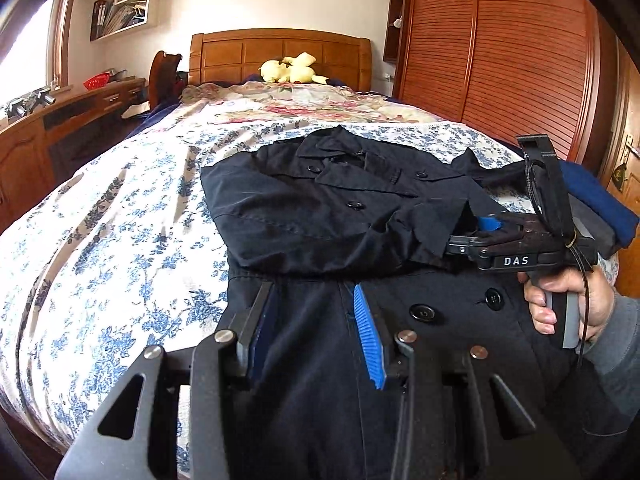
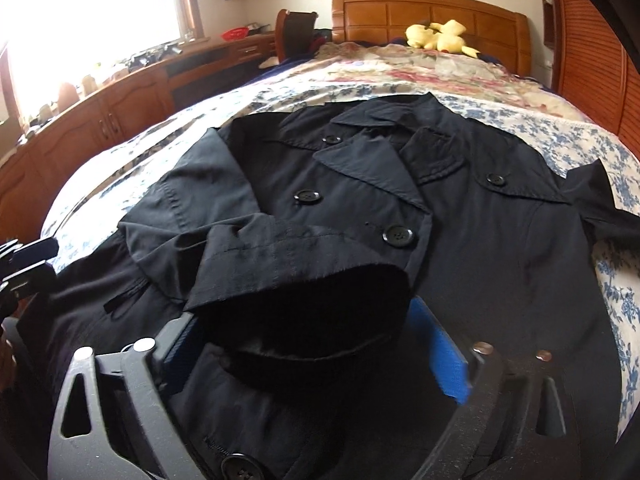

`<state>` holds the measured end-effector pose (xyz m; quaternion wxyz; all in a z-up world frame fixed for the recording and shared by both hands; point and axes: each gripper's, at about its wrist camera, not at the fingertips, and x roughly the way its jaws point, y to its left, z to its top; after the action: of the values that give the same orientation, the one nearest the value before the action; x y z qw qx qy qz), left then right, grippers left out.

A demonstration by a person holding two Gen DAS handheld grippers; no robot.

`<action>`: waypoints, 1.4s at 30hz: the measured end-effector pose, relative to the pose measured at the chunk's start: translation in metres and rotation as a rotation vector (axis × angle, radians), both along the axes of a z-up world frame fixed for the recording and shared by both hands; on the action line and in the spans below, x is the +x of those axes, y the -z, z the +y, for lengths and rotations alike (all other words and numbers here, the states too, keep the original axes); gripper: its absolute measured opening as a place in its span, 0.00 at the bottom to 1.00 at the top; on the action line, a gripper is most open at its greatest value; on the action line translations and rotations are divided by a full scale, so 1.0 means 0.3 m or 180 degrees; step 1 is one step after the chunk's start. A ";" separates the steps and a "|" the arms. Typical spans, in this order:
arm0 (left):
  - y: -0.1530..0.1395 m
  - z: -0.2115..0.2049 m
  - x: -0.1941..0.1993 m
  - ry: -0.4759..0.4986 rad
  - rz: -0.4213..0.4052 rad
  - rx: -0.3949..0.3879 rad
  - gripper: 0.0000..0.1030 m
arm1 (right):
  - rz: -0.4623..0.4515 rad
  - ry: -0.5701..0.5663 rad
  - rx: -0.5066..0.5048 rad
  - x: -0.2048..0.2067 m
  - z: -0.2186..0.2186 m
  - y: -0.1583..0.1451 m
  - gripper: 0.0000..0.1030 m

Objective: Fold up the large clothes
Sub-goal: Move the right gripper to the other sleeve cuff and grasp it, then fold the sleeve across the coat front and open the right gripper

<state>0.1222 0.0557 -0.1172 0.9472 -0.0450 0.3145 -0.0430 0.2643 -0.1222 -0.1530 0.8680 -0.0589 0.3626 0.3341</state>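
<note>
The left gripper [image 1: 316,332] sits low over the lower front of the black coat [image 1: 320,208], its jaws partly apart with dark cloth lying between and beneath them. From the left wrist view it cannot be told whether the blue pads [image 1: 370,340] press the fabric or only stand over it.

The right gripper [image 2: 316,344] has its jaws spread wide. The open cuff of a sleeve [image 2: 304,280] lies between them, its dark mouth facing the camera, and the blue pads [image 2: 444,356] stand clear of the cloth on either side, so the sleeve is released rather than pinched. In the left wrist view this same gripper [image 1: 480,226] reaches in from the right, angled downward, its tips tucked under the sleeve's edge. A hand [image 1: 568,304] in a grey sleeve wraps its handle.

The coat lies face up on the bed [image 1: 120,240], which has a blue-flowered white cover. Its collar points toward the headboard, its buttons show down the front, and the folded sleeve crosses the chest. A second sleeve end sticks out toward the right edge of the bed.

Just beside the coat on the right lies a pile of folded dark blue cloth [image 1: 600,208]. Farther up lies a rose-patterned quilt [image 2: 420,68], then a yellow plush toy [image 2: 440,38] against the wooden headboard [image 2: 432,12]. A wooden counter [image 2: 120,96] runs along the window wall, and a slatted wardrobe [image 1: 500,52] stands on the other side.
</note>
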 end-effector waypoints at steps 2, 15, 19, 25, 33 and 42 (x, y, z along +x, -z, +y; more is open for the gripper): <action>-0.006 0.001 -0.001 -0.0006 -0.0004 -0.0013 0.37 | 0.0009 -0.0085 0.0038 -0.009 0.014 -0.001 0.57; -0.006 0.005 -0.004 -0.0093 0.0021 -0.0081 0.37 | -0.0439 -0.0307 0.0310 -0.102 -0.089 -0.144 0.06; -0.025 -0.010 -0.001 -0.0073 0.0007 -0.0110 0.37 | -0.0679 -0.0194 0.0393 -0.149 -0.170 -0.221 0.06; -0.042 -0.028 0.018 -0.0023 0.0029 -0.0139 0.37 | -0.1018 0.0065 0.0294 -0.192 -0.300 -0.314 0.06; -0.053 -0.033 0.024 -0.0023 0.0051 -0.0130 0.37 | -0.0793 0.0392 -0.0125 -0.205 -0.425 -0.242 0.06; -0.074 -0.058 0.026 0.0024 0.0050 -0.0063 0.37 | -0.0393 0.0360 -0.0226 -0.279 -0.480 -0.137 0.12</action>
<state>0.1298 0.0384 -0.0950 0.9440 -0.0535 0.3217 -0.0493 0.1807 -0.2663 -0.1119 0.9035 -0.0894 0.3228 0.2673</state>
